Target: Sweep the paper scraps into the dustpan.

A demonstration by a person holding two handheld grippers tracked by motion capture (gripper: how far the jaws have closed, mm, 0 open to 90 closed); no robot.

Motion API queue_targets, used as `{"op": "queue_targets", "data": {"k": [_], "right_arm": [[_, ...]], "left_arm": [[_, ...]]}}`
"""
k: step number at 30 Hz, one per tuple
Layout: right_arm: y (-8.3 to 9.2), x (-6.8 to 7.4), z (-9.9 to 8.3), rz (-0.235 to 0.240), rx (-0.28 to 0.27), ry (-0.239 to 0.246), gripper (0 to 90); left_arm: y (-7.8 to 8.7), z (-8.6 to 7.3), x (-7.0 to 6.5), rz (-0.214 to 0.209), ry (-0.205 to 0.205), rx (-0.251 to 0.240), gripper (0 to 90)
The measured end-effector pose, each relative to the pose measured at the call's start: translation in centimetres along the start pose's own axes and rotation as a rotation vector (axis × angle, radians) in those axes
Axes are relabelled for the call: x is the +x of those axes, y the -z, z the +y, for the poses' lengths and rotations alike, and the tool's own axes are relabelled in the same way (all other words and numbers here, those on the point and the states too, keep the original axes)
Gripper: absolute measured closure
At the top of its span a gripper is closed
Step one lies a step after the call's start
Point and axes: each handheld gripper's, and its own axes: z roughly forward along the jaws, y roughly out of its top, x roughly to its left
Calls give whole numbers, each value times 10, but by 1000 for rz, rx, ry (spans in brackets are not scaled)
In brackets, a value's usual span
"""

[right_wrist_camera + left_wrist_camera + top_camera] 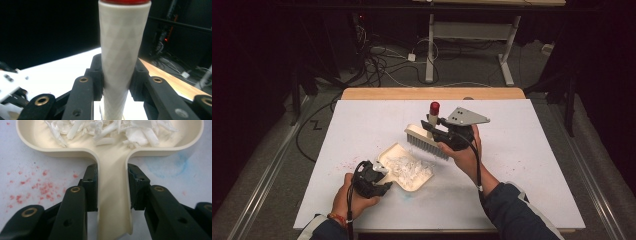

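Note:
A cream dustpan (409,182) lies on the white table (532,165), loaded with several white shreds (408,168). My left gripper (379,176) is shut on its handle (112,195), a black pad (91,185) pressed to each side; the shreds (112,130) lie in the pan ahead. My right gripper (437,129) is shut on the white handle (121,57) of a brush with a red cap (434,106). The brush's bristles (427,146) hang just above the table, right behind the dustpan's open edge.
Faint red specks (37,187) and a blue smear (170,165) stain the table beside the dustpan. The table's wooden far edge (432,93) runs along the back. Beyond it are a desk frame (472,45) and loose cables (382,65) on the floor.

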Motion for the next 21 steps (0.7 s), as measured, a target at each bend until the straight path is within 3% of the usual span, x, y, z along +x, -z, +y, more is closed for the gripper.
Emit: {"op": "queue_targets", "data": {"k": [5,6,10,11,12,13,14,17,19,20,21], "right_arm": [[0,-8,-8,-24,17,-16,700],[-4,-11,-10,-50,24,-9,700],[-16,-16,-10,-80,33,-10,700],[-28,-16,-9,-106,49,9,699],[-28,-16,-9,-106,49,9,699],[-40,-13,-9,-126,72,51,699],[-40,-13,-9,-126,72,51,699],[-51,-8,-14,-80,84,28,700],[-50,3,-13,-20,97,42,697],[-50,3,-13,-20,97,42,697],[-48,12,-13,50,101,41,697]], "left_arm": [[3,-9,-1,-5,12,3,634],[4,-10,-1,-6,13,4,634],[3,-12,0,-12,26,-4,633],[3,-12,0,-13,25,-3,633],[3,-11,1,-13,23,-3,633],[3,-11,1,-15,23,-2,634],[3,-11,1,-14,27,-5,634],[2,-10,2,-14,20,-1,633],[2,-10,1,-12,22,-1,633],[2,-10,1,-12,22,-1,634],[2,-10,1,-11,18,-1,633]]}}
